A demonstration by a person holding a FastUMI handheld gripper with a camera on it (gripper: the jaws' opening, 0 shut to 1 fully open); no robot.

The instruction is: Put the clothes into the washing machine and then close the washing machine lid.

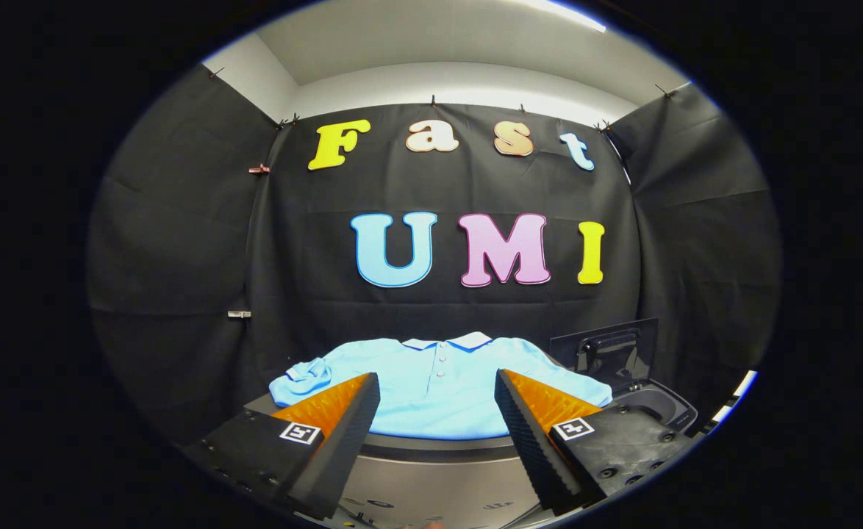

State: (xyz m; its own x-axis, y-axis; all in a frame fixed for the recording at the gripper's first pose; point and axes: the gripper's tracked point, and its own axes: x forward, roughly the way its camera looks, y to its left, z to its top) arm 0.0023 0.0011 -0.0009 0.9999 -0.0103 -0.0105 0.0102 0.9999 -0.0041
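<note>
Light-blue shirt: we see the short-sleeved cotton polo shirt (431, 389) spread flat on the grey tabletop (439, 448), just ahead of our fingers.
Gripper (437, 386): we hold it spread wide, pinching nothing.
Washer: its black raised lid (608, 345) stands right of the shirt.

Lying flat on the desk (431, 445) just beyond the wide-apart jaws, shirt (435, 386); standing right of it, washing machine (648, 400), lid (608, 345) raised behind.
</note>
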